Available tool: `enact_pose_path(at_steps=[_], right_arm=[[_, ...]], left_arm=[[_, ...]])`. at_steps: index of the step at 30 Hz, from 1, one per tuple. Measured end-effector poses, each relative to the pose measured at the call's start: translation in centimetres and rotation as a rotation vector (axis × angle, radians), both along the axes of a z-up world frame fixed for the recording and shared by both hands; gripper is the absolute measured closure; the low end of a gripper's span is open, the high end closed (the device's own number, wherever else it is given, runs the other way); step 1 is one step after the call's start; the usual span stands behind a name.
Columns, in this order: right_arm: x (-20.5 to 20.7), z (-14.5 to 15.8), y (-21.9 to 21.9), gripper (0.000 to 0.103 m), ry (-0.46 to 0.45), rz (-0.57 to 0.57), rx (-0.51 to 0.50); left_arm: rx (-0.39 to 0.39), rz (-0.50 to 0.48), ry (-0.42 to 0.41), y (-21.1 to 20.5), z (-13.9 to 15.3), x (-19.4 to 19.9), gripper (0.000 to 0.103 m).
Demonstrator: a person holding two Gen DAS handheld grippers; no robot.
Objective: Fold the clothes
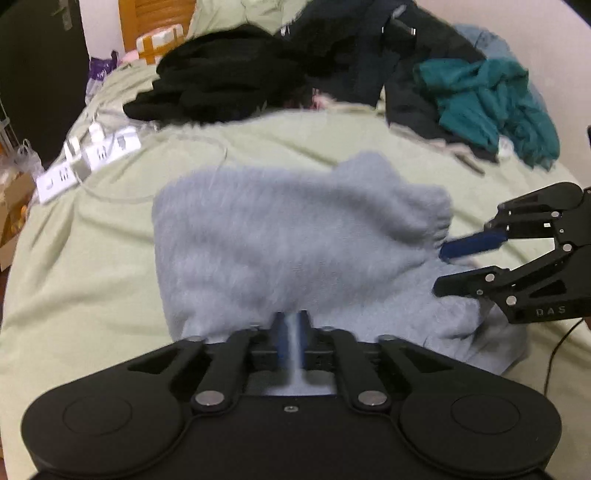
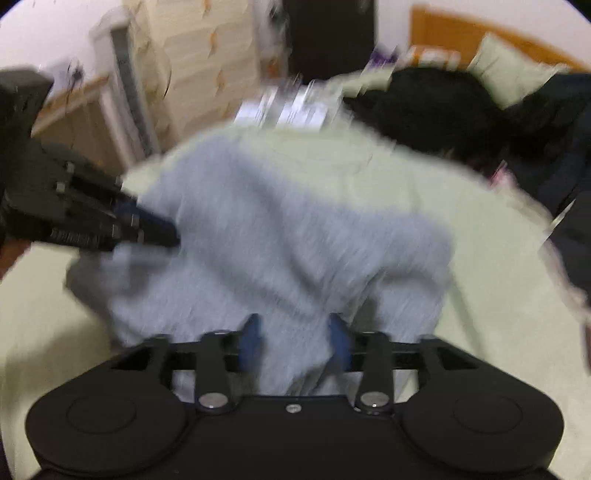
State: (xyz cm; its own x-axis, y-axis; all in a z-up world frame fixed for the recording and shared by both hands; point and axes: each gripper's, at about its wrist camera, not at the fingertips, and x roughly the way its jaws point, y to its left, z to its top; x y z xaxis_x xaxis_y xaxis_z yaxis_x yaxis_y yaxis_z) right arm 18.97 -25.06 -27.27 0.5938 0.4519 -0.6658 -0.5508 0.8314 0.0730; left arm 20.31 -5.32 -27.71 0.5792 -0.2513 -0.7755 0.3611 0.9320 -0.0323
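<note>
left wrist: close, angled down over bed (image 1: 92, 277) | right wrist: same, from opposite side | shared: grey sweater (image 1: 288, 236)

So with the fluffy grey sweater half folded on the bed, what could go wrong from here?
1. The fluffy light-grey sweater lies bunched, so creases may get folded in.
2. Fabric sits between the right hand-held gripper fingers, so pulling away could drag the fold open.
3. The white power strips and cable lie nearby and could snag.

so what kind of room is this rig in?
Most likely a bedroom: the grey sweater lies on a bed with a pale green sheet, a matching pillow against a wooden headboard, unfolded clothes heaped behind.
</note>
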Motion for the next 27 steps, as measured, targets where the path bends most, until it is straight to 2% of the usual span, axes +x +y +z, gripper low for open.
enact_pose_path(at_steps=[2, 4, 6, 8, 10, 15, 18, 21, 27], right_arm=[[0.4, 0.6, 0.4, 0.033, -0.034, -0.029, 0.031], [1.0, 0.6, 1.3, 0.039, -0.054, -0.030, 0.027], [1.6, 0.2, 2.4, 0.061, -0.069, -0.018, 0.014], [2.3, -1.0, 3.6, 0.069, -0.081, -0.014, -0.062], [2.8, -2.1, 3.9, 0.077, -0.065, -0.025, -0.104], [4.0, -4.8, 4.6, 0.078, -0.034, -0.054, -0.140], [4.0, -5.9, 4.5, 0.078, -0.022, -0.051, -0.140], [4.5, -6.5, 3.9, 0.078, 0.019, -0.071, -0.088], [4.8, -6.6, 4.0, 0.078, 0.008, -0.053, -0.107]], left_arm=[[-0.029, 0.019, -0.056, 0.2, 1.6, 0.4, 0.057], [-0.034, 0.037, -0.107, 0.4, 2.7, 0.9, 0.057], [0.037, 0.025, -0.122, 0.1, 2.1, 1.6, 0.058], [0.089, 0.020, -0.111, 0.1, 0.8, 2.5, 0.060], [0.103, 0.014, -0.110, 0.4, -0.4, 3.2, 0.059], [0.168, -0.002, -0.109, 0.1, -2.2, 4.0, 0.059], [0.110, 0.030, -0.076, 1.2, -2.8, 4.6, 0.059], [0.111, 0.018, -0.080, 1.3, -3.2, 4.6, 0.059], [0.097, 0.007, -0.086, 1.6, -3.1, 4.7, 0.059]])
